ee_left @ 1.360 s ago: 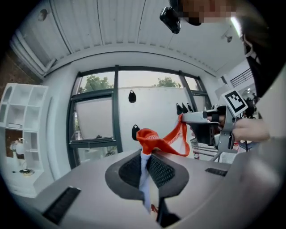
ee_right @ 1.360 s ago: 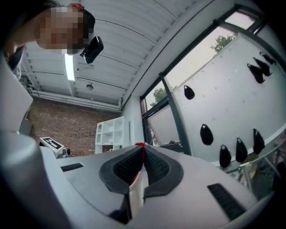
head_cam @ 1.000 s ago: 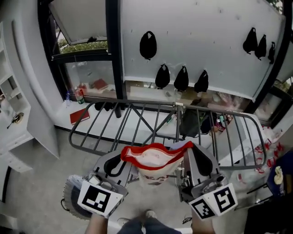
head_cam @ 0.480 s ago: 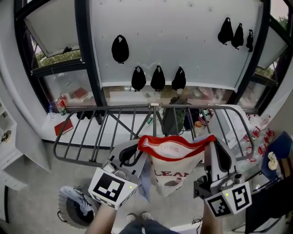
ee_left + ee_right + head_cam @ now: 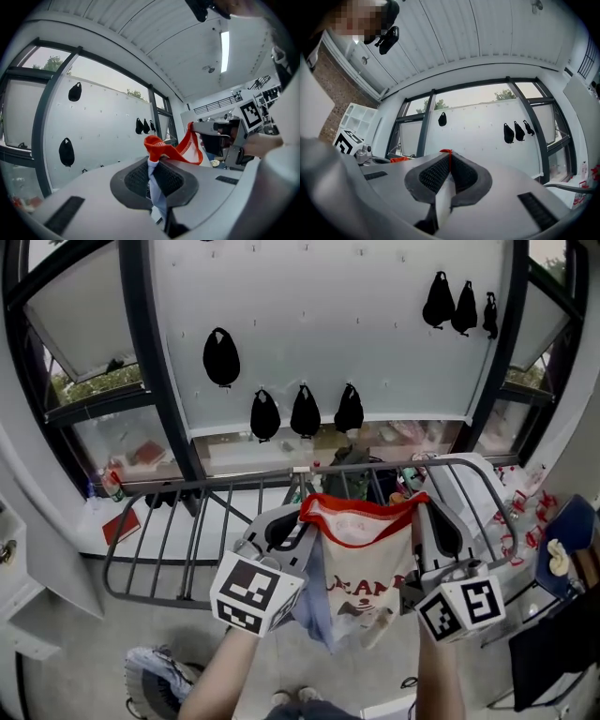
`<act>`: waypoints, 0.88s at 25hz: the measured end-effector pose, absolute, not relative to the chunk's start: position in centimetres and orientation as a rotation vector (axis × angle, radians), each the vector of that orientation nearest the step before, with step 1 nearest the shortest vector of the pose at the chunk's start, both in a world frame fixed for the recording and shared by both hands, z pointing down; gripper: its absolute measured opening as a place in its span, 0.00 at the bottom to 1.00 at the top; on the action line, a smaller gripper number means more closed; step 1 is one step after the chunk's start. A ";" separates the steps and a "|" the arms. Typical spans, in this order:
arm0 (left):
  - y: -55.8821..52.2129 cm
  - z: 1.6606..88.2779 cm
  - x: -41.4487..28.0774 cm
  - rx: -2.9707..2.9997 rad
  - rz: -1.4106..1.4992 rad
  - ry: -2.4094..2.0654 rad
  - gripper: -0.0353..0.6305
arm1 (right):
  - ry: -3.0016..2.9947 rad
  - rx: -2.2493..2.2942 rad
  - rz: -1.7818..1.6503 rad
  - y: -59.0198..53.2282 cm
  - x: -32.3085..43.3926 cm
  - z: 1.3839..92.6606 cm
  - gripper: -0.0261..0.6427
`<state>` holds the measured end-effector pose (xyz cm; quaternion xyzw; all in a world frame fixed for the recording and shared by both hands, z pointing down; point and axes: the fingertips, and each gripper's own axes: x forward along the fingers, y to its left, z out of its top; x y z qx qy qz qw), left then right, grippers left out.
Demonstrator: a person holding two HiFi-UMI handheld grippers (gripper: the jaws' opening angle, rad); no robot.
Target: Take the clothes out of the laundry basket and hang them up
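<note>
A white shirt [image 5: 361,563] with a red collar and red print hangs stretched between my two grippers, above the near side of a grey metal drying rack [image 5: 187,521]. My left gripper [image 5: 302,515] is shut on the shirt's left shoulder; in the left gripper view the red collar [image 5: 161,149] and pale cloth [image 5: 153,187] stick out from between its pads. My right gripper [image 5: 422,512] is shut on the right shoulder, and in the right gripper view a red edge [image 5: 447,152] and white cloth [image 5: 443,197] show between its jaws. Both grippers point roughly level at the rack.
Beyond the rack a white wall panel [image 5: 328,324] carries several black pouches [image 5: 221,356] between dark window frames. A dark garment [image 5: 349,465] hangs on the rack's far rail. A round basket [image 5: 155,676] stands on the floor at lower left; bags [image 5: 525,521] lie at right.
Both grippers have carried the shirt forward and slightly up toward the rack. The view has shifted, so the rack and wall pouches now sit further left and closer.
</note>
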<state>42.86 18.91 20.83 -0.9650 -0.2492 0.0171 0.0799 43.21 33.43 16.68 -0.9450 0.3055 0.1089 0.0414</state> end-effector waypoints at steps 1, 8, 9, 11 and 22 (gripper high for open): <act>18.7 21.0 43.8 -2.892 0.046 -0.744 0.10 | 0.936 -2.909 0.331 33.2 44.4 16.9 0.05; 16.1 24.4 51.7 -2.974 -0.060 -0.678 0.10 | 0.944 -2.999 0.226 30.4 54.1 19.8 0.05; 15.8 25.2 52.7 -2.980 -0.078 -0.663 0.10 | 0.948 -3.009 0.206 30.1 55.5 20.6 0.05; 15.6 26.9 54.8 -2.984 -0.118 -0.634 0.10 | 0.958 -3.020 0.156 29.5 58.2 22.4 0.05; 15.5 38.8 61.5 -2.856 -0.429 -0.485 0.10 | 0.969 -3.193 -0.176 28.3 65.4 34.7 0.06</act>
